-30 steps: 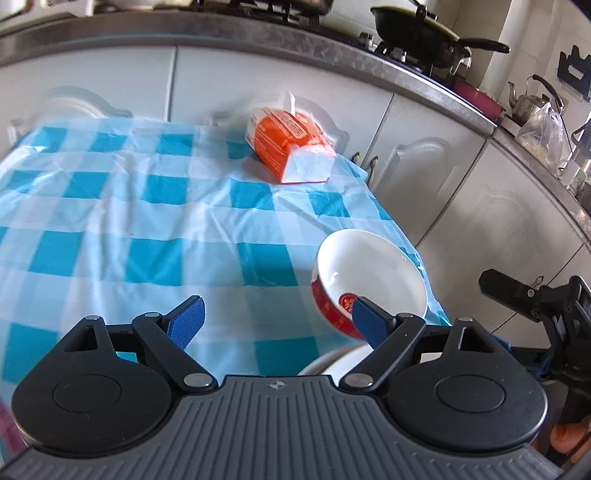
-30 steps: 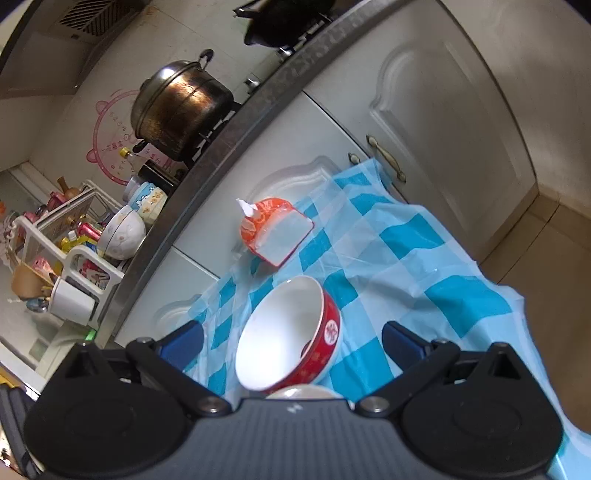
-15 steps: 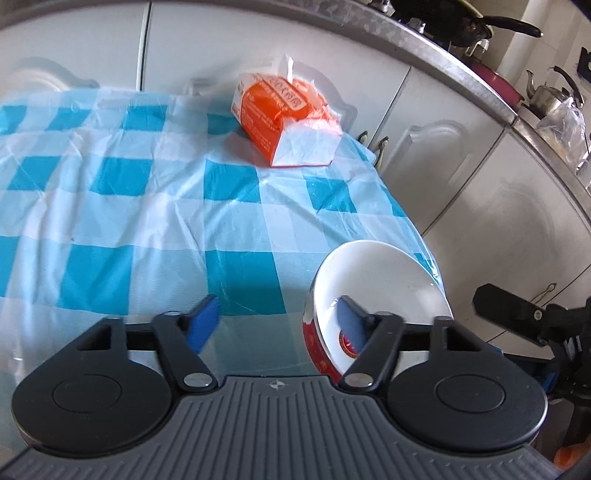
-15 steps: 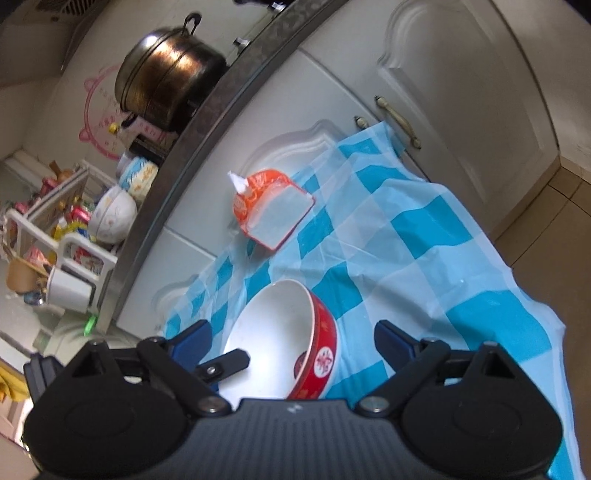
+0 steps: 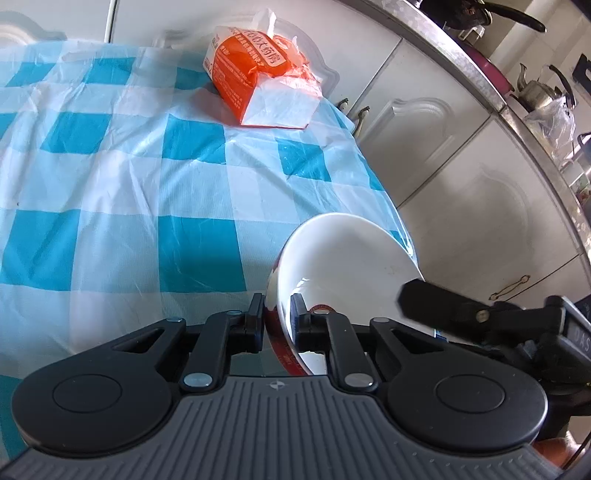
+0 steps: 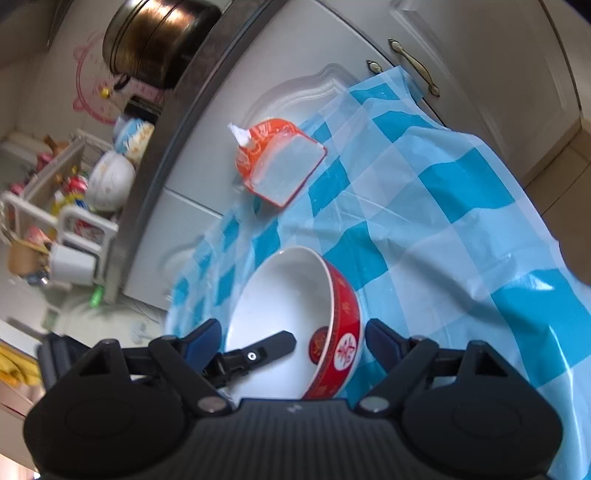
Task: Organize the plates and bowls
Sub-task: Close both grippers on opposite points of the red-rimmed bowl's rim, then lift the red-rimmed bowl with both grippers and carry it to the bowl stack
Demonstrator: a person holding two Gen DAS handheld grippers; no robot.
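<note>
A bowl (image 5: 343, 258), white inside and red outside with gold marks, stands near the right edge of the blue-checked tablecloth (image 5: 110, 184). My left gripper (image 5: 277, 306) is shut on its near rim, one finger inside and one outside. In the right wrist view the same bowl (image 6: 280, 295) lies between the fingers of my right gripper (image 6: 295, 341). Those jaws are closing, and a gap still shows between each pad and the bowl. A left finger (image 6: 266, 347) reaches into the bowl there. A right finger (image 5: 443, 306) shows at the bowl's far side.
An orange tissue pack (image 5: 258, 77) lies at the back of the table near the white cabinets (image 5: 443, 147). The cloth hangs over the table edge (image 6: 517, 295) beside the bowl. A large pot (image 6: 155, 33) and a dish rack (image 6: 74, 206) stand on the counter.
My left gripper came down and forward and closed on the bowl's near rim. My right gripper moved in on the bowl and its jaws narrowed around it.
</note>
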